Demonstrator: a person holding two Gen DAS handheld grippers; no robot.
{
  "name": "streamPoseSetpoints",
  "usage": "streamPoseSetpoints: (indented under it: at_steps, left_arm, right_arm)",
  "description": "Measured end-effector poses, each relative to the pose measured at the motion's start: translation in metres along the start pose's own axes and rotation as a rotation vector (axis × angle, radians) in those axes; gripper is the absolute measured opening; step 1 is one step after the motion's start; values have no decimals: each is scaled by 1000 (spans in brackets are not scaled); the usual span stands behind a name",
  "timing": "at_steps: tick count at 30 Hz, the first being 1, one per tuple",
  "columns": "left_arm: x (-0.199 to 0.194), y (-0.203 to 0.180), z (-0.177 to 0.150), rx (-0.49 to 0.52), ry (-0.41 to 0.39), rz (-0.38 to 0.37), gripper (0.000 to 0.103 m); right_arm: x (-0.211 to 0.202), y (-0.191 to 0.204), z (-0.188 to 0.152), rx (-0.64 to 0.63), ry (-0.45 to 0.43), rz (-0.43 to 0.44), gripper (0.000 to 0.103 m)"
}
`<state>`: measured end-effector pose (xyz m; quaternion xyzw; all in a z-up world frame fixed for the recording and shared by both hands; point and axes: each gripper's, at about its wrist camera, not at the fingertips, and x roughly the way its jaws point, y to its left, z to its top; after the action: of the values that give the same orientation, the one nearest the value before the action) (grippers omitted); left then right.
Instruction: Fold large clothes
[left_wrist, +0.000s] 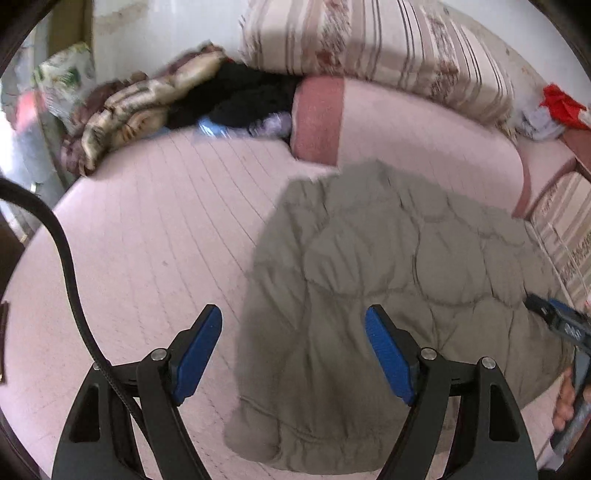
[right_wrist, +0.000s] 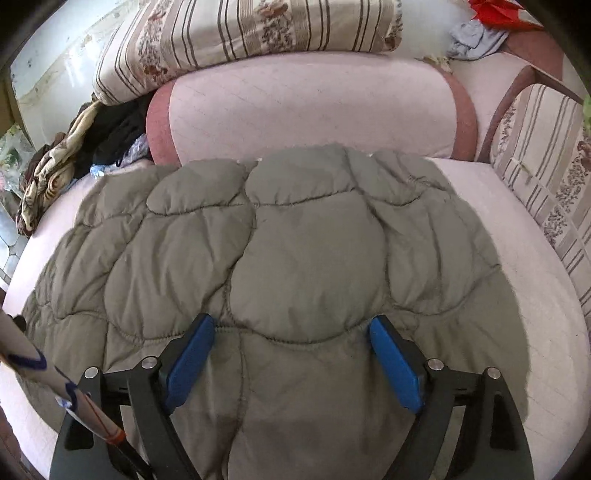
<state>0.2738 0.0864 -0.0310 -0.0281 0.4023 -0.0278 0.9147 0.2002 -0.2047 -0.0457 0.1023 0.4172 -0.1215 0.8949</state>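
Pale pink quilted bed (left_wrist: 155, 229) carries the grey-green puffy quilted jacket (right_wrist: 295, 258), spread flat, back up, collar end touching the pink-banded bolster (right_wrist: 306, 107) at the bed's far edge. No fold visible yet, so I judge task barely begun; all folds left. My left gripper (left_wrist: 293, 354) jaws spread wide, holding nothing, over jacket's left edge. Right gripper (right_wrist: 291, 365) same, over its near middle.

free: bare pink mattress (left_wrist: 147, 240) left of grey quilted jacket (right_wrist: 295, 258) | blocked: far side by pink bolster (right_wrist: 310, 107), far-left by clothes pile (left_wrist: 155, 107), right by striped cushion (right_wrist: 546, 177)
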Motion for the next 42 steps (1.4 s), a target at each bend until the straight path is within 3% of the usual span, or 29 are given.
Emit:
streamPoseSetpoints:
  at_steps: [4,5,8,11,15,21,27,34,38,42]
  left_arm:
    - [-39,2,0,-12,-172,100,80]
    - [-53,2,-1,-20,-234,146,86]
    - [-87,5,-5,-37,-379,176,96]
    - [-115,1,-13,-12,-434,187,96]
    - [-143,-8,-36,12,-419,133,97]
    - [-203,-29,-84,13,-501,208,100]
    - [-245,-34,-119,-10,-493,194,103]
    - [-273,-45,-143,15,-436,106,103]
    - [-269,-56,-158,37,-331,13,103]
    - [-254,-72,-176,63,-227,-31,103]
  right_arm:
    - [-46,-1,-23,-26,-83,-37,90]
    - [-57,-2,-32,-31,-98,-48,90]
    - [-85,-10,-62,-24,-112,-70,90]
    - [-109,-20,-94,2,-104,-77,90]
    - [-133,-32,-130,56,-89,-84,90]
    - [-161,-32,-158,80,-94,-84,90]
    - [-184,-20,-178,77,-119,-57,90]
    - [-208,-11,-198,55,-149,-68,90]
    - [-220,-7,-210,30,-170,-94,90]
    - [-227,-8,-220,21,-175,-113,90]
